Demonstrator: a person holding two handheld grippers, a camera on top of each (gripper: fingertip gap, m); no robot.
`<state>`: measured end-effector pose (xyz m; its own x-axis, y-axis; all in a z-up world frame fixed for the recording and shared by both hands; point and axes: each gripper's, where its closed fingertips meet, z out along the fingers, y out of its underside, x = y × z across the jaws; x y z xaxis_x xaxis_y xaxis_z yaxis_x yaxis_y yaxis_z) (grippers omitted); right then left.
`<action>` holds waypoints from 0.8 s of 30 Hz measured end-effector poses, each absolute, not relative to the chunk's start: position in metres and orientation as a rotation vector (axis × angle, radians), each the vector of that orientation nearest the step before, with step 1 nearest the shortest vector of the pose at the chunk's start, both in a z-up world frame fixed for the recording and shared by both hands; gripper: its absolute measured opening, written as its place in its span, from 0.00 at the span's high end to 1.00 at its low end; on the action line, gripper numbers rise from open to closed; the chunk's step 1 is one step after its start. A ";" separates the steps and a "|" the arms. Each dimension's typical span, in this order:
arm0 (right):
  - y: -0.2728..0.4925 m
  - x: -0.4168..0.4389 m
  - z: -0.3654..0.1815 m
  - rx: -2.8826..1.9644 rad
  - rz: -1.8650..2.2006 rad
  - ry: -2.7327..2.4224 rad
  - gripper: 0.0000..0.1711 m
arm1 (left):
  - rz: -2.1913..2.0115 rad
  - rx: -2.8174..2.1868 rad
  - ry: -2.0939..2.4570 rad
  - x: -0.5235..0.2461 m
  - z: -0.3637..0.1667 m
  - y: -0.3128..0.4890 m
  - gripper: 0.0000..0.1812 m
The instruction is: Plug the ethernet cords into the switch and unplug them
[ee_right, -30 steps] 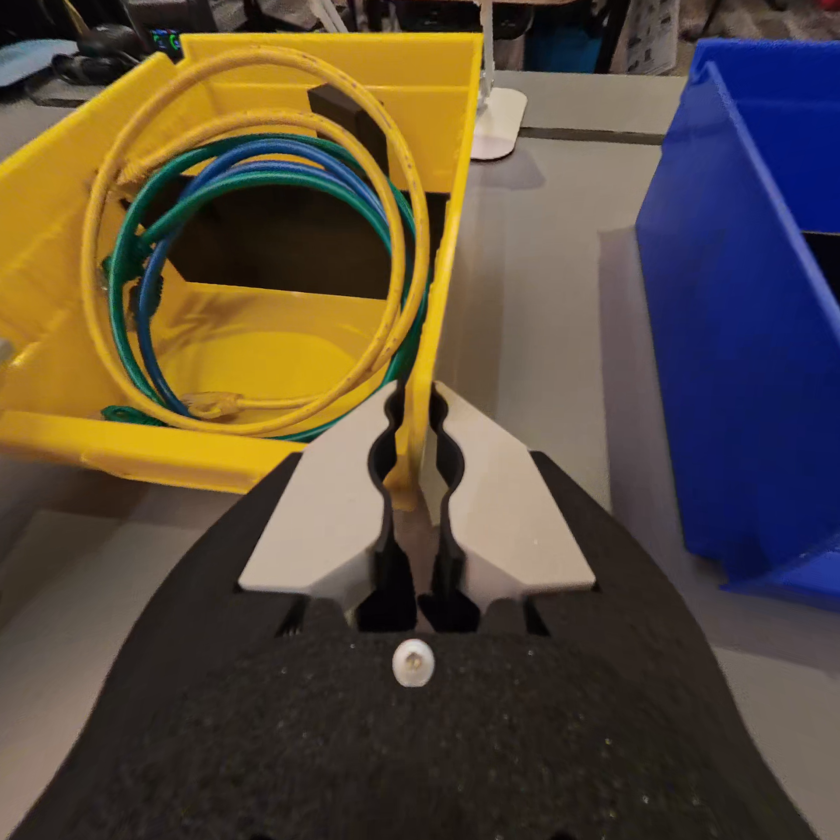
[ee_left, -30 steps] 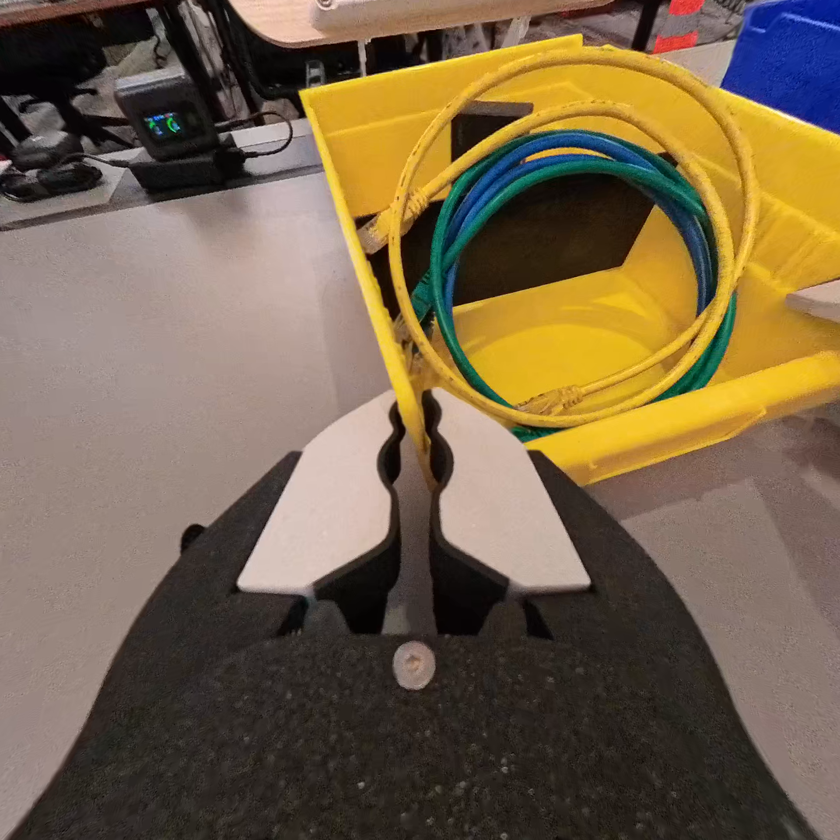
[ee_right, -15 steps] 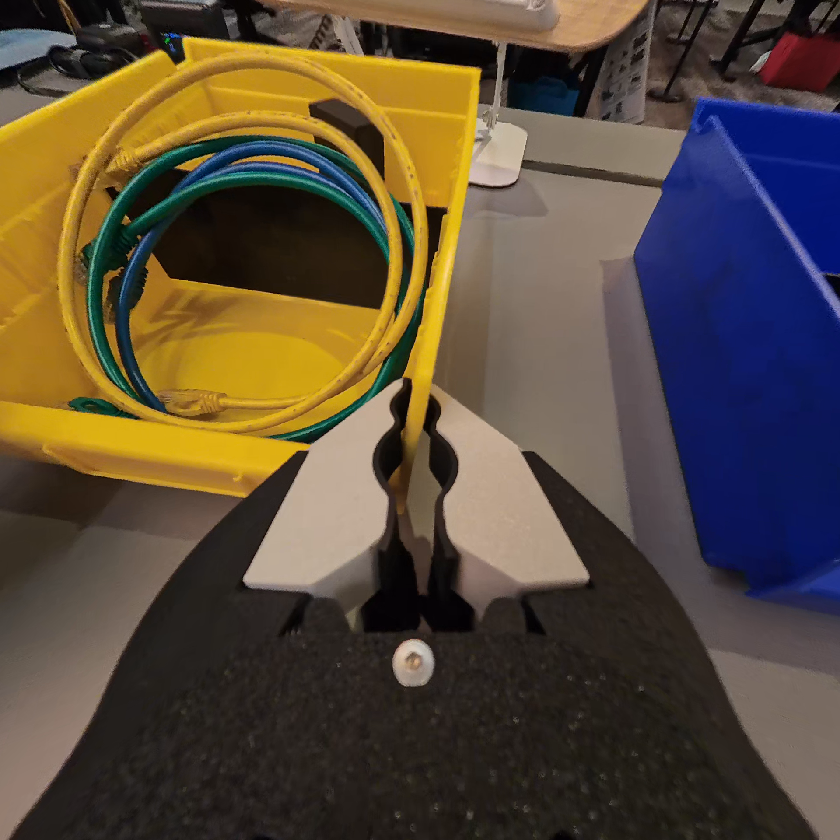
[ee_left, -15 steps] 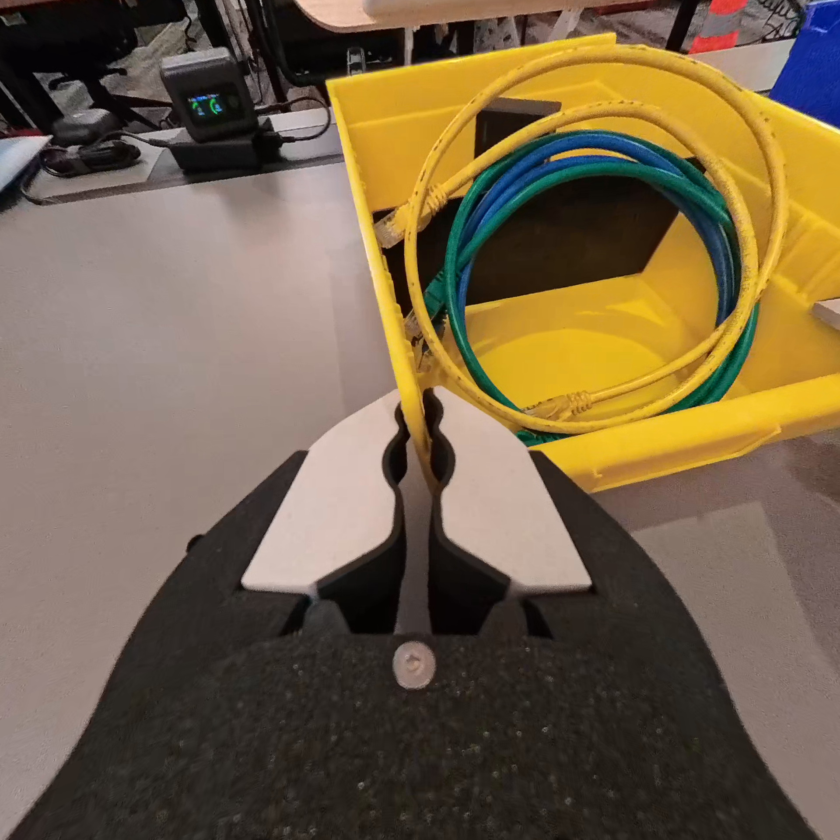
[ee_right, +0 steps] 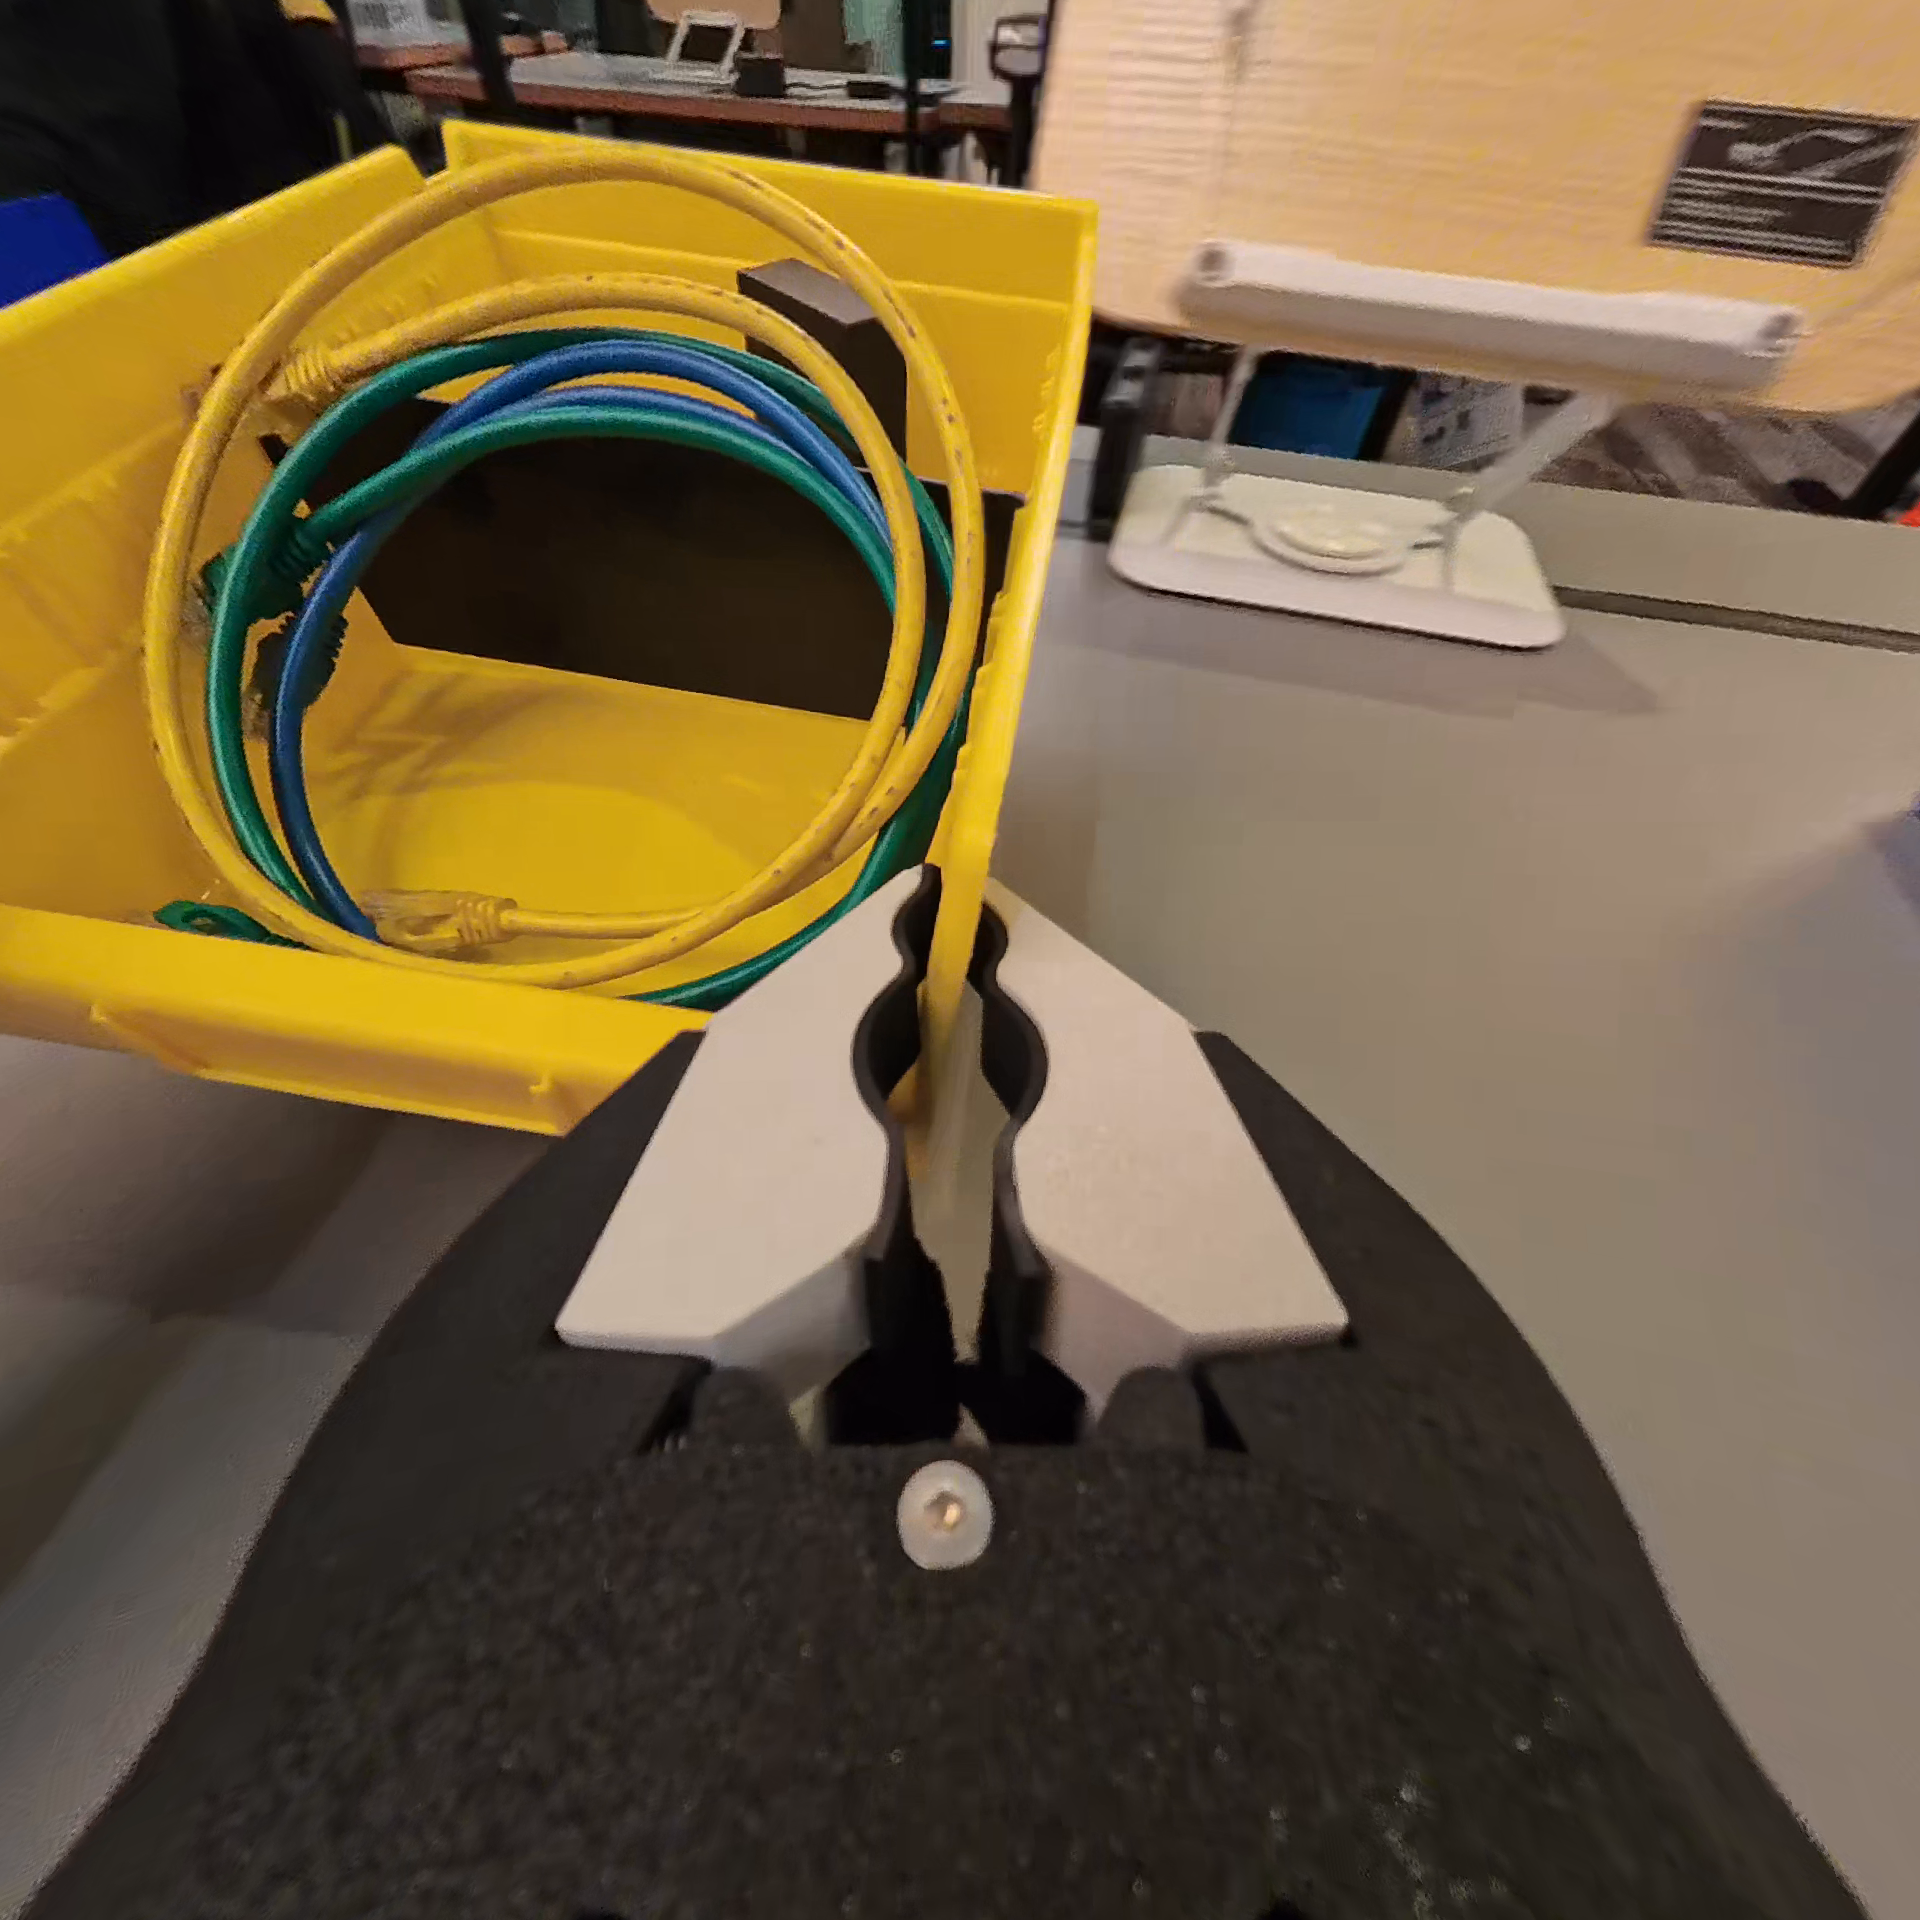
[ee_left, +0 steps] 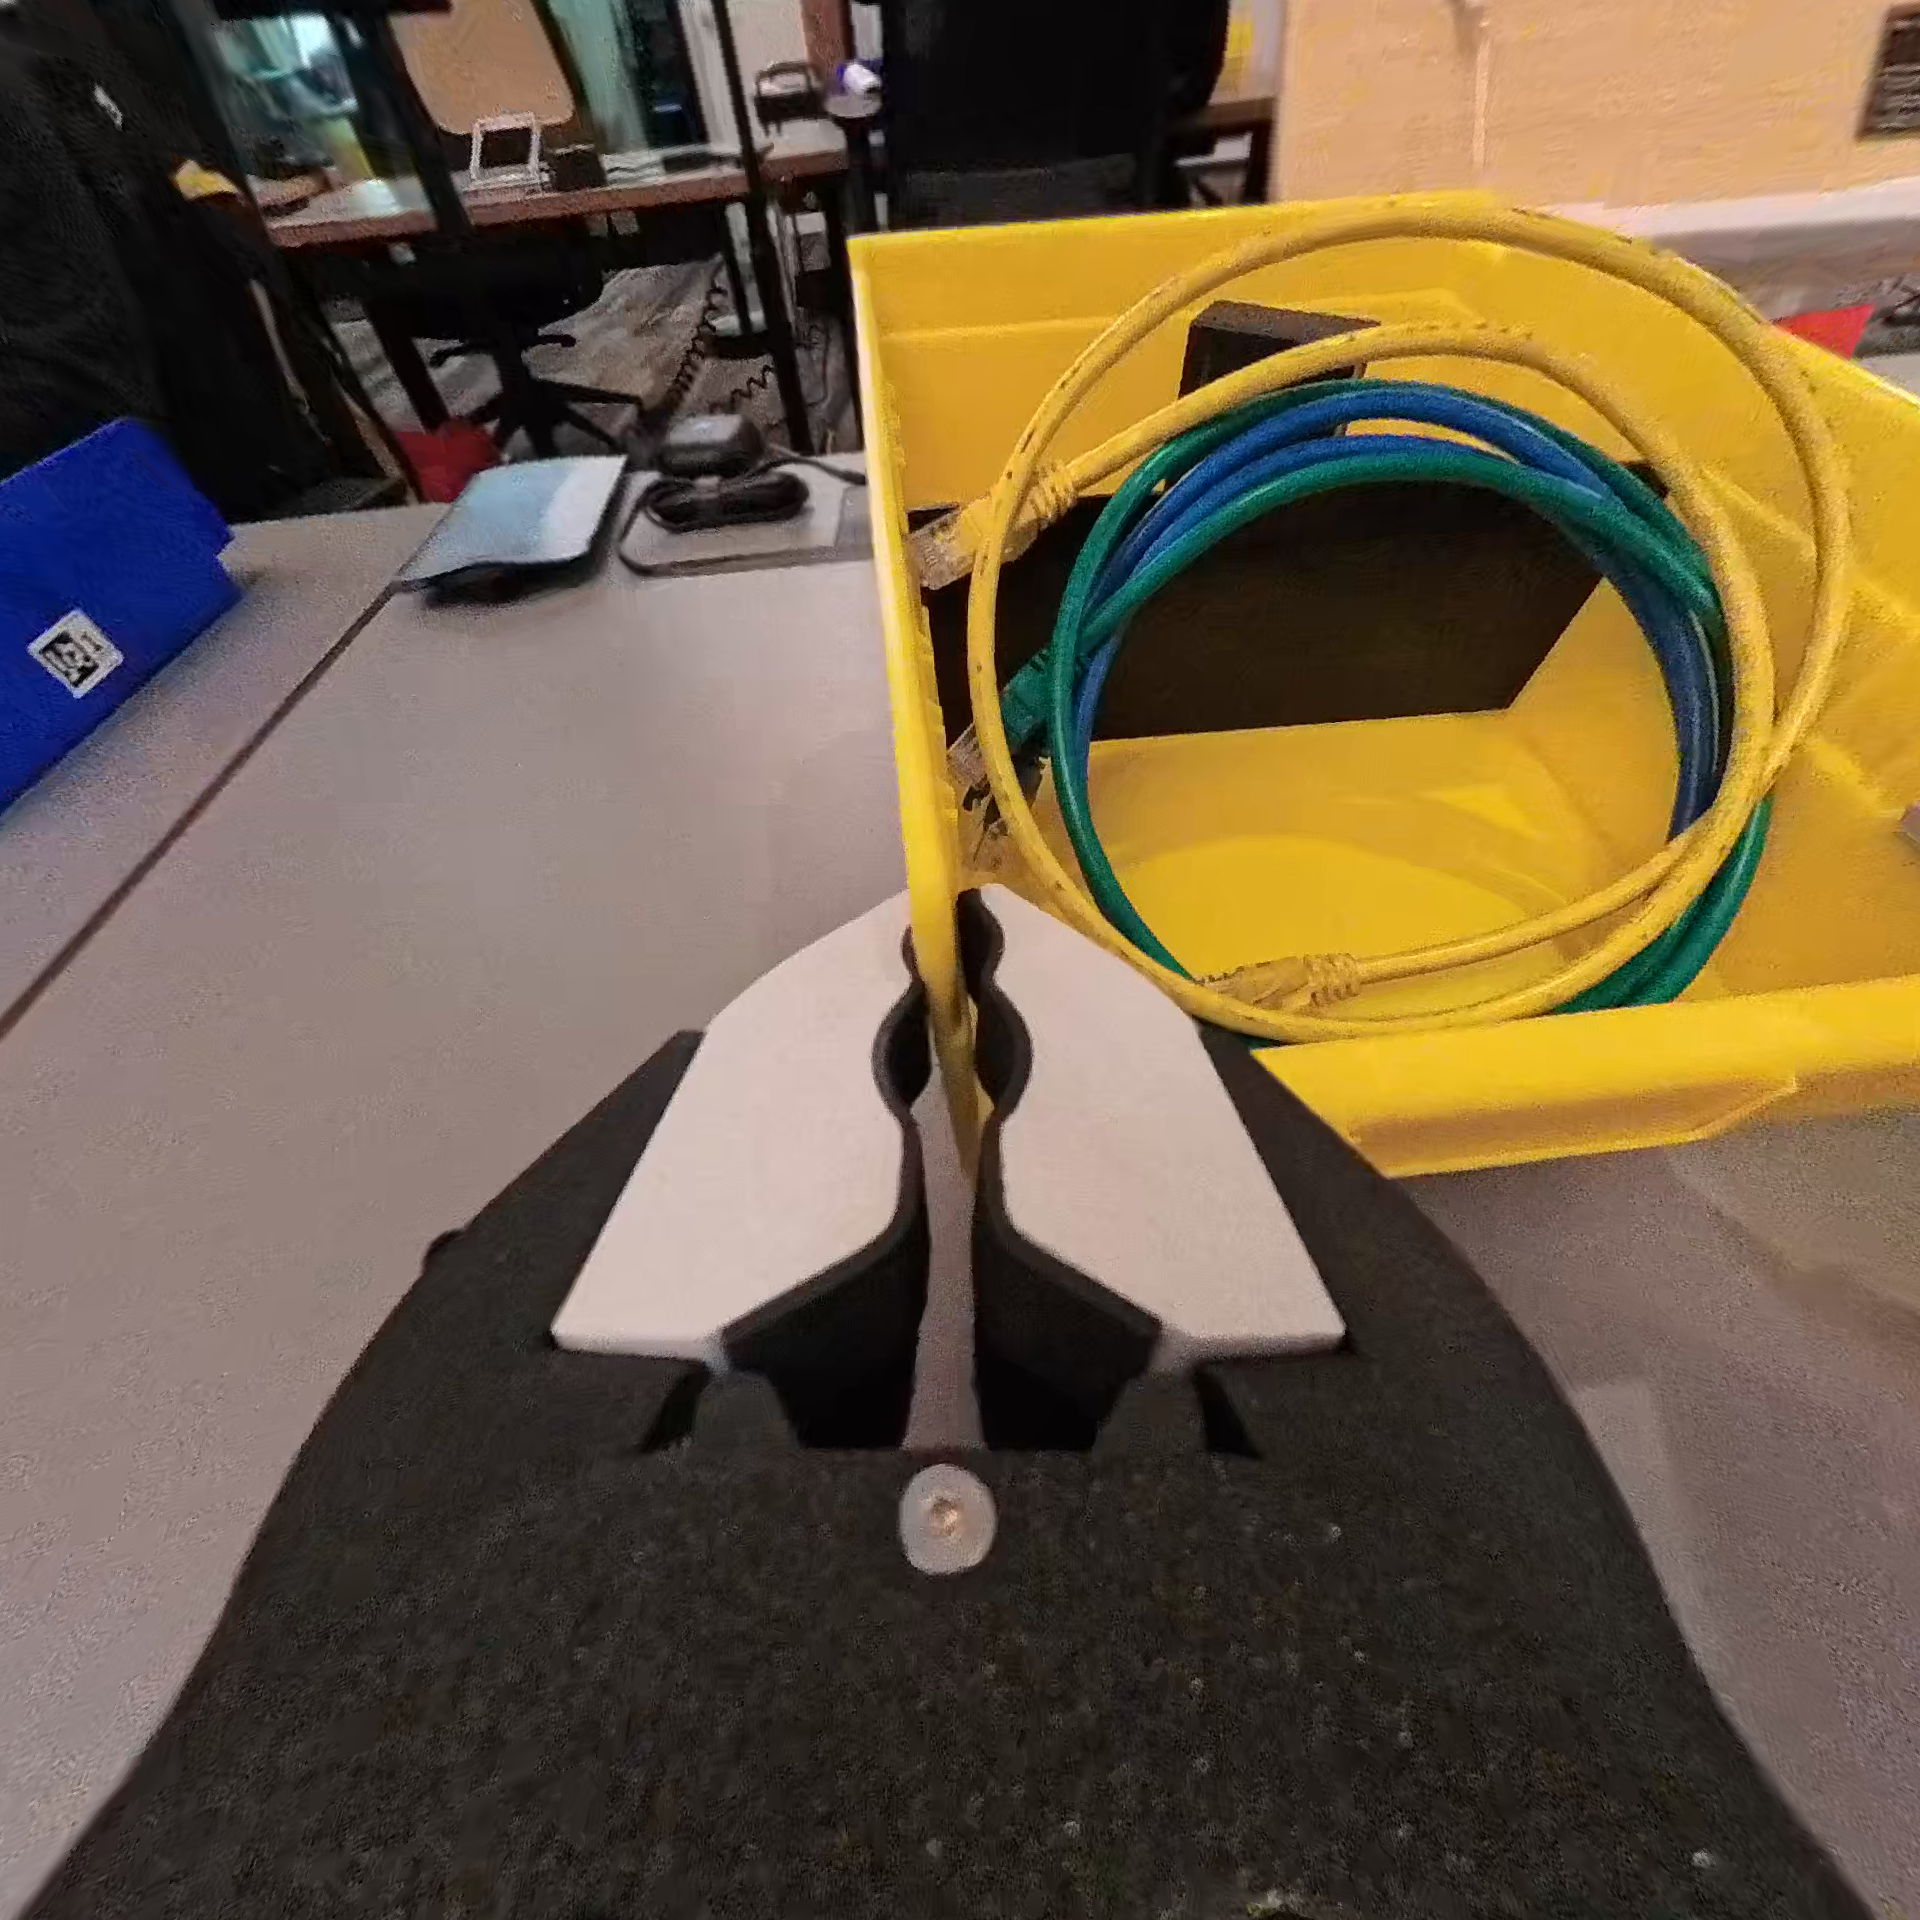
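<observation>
A yellow bin [ee_left: 1558,1081] [ee_right: 312,1018] holds coiled yellow [ee_left: 1808,499] [ee_right: 925,582], green [ee_left: 1070,665] [ee_right: 234,665] and blue [ee_left: 1694,665] [ee_right: 296,727] ethernet cords and a black switch [ee_left: 1278,343] [ee_right: 821,322] at its back. My left gripper [ee_left: 951,935] is shut on the bin's left wall. My right gripper [ee_right: 956,914] is shut on the bin's right wall. The bin is tilted, its open front towards me. A tip of the right gripper [ee_left: 1910,821] shows at the left wrist view's right edge.
The bin is over a grey table [ee_left: 468,883] [ee_right: 1455,935]. A blue bin [ee_left: 94,592] stands at the far left. A white stand [ee_right: 1340,551] sits on the table to the right. A power pack with cables [ee_left: 717,488] lies behind. Desks and chairs stand beyond.
Both grippers, still shut on the bin's walls, have tipped the bin and views upward. The background now shows more of the room, and the blue bin on the right has left the right wrist view.
</observation>
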<state>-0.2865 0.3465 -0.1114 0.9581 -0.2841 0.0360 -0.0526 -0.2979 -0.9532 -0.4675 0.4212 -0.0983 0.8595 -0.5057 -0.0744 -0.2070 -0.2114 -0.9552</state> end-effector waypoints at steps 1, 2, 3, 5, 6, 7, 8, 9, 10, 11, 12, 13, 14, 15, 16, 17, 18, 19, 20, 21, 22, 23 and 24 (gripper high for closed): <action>0.355 -0.302 -0.113 -1.871 -0.233 0.234 0.98 | -0.298 -1.801 0.528 -0.483 -0.102 0.429 0.99; 0.363 -0.314 -0.116 -1.876 -0.242 0.224 0.98 | -0.303 -1.810 0.515 -0.495 -0.106 0.435 0.99; 0.369 -0.323 -0.120 -1.884 -0.253 0.225 0.98 | -0.318 -1.817 0.505 -0.504 -0.111 0.440 0.99; 0.374 -0.330 -0.128 -1.910 -0.286 0.248 0.99 | -0.352 -1.835 0.506 -0.512 -0.120 0.446 0.99; 0.374 -0.330 -0.134 -1.932 -0.280 0.270 0.99 | -0.359 -1.845 0.516 -0.511 -0.124 0.447 0.99; 0.373 -0.329 -0.140 -1.950 -0.263 0.284 0.99 | -0.356 -1.860 0.541 -0.509 -0.129 0.446 0.98; 0.371 -0.325 -0.144 -1.945 -0.247 0.292 0.99 | -0.335 -1.871 0.570 -0.506 -0.134 0.446 0.98; 0.371 -0.323 -0.145 -1.930 -0.238 0.279 0.98 | -0.310 -1.871 0.583 -0.504 -0.137 0.447 0.98; 0.370 -0.322 -0.146 -1.936 -0.225 0.267 0.98 | -0.308 -1.879 0.566 -0.502 -0.138 0.448 0.98; 0.371 -0.323 -0.146 -1.944 -0.207 0.241 0.97 | -0.321 -1.896 0.534 -0.502 -0.138 0.450 0.98; 0.371 -0.326 -0.147 -1.955 -0.176 0.216 0.96 | -0.332 -1.911 0.510 -0.503 -0.138 0.452 0.99; 0.371 -0.328 -0.146 -1.968 -0.139 0.186 0.95 | -0.334 -1.921 0.493 -0.505 -0.138 0.453 0.99; 0.368 -0.332 -0.146 -1.992 -0.092 0.147 0.94 | -0.329 -1.927 0.481 -0.507 -0.138 0.452 0.98; 0.361 -0.337 -0.142 -2.018 -0.038 0.091 0.93 | -0.324 -1.933 0.480 -0.507 -0.138 0.450 0.98; 0.351 -0.343 -0.133 -2.015 0.012 0.016 0.85 | -0.325 -1.936 0.508 -0.505 -0.138 0.445 0.96; 0.337 -0.348 -0.121 -2.001 0.045 -0.091 0.81 | -0.297 -1.922 0.556 -0.504 -0.135 0.438 0.87; 0.321 -0.349 -0.112 -1.987 0.054 -0.204 0.81 | -0.206 -1.891 0.580 -0.509 -0.128 0.434 0.82; 0.303 -0.347 -0.105 -1.974 0.058 -0.307 0.81 | -0.088 -1.849 0.584 -0.518 -0.118 0.430 0.82; 0.284 -0.341 -0.100 -1.963 0.048 -0.397 0.81 | 0.009 -1.804 0.587 -0.525 -0.106 0.425 0.82; 0.266 -0.328 -0.097 -1.942 0.022 -0.459 0.81 | 0.067 -1.767 0.587 -0.530 -0.096 0.419 0.82; 0.249 -0.313 -0.094 -1.909 -0.003 -0.504 0.81 | 0.084 -1.748 0.592 -0.531 -0.089 0.412 0.82; 0.234 -0.296 -0.093 -1.875 -0.029 -0.530 0.82 | 0.063 -1.742 0.601 -0.527 -0.085 0.405 0.82; 0.221 -0.273 -0.094 -1.849 -0.072 -0.530 0.82 | 0.010 -1.744 0.613 -0.520 -0.084 0.397 0.83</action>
<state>-0.2734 0.2205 -0.0944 0.8962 0.3211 0.3062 0.3910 -0.2451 -0.8872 -0.5196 0.3966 -0.0836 0.8599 -0.3932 -0.3255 -0.4040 -0.1346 -0.9048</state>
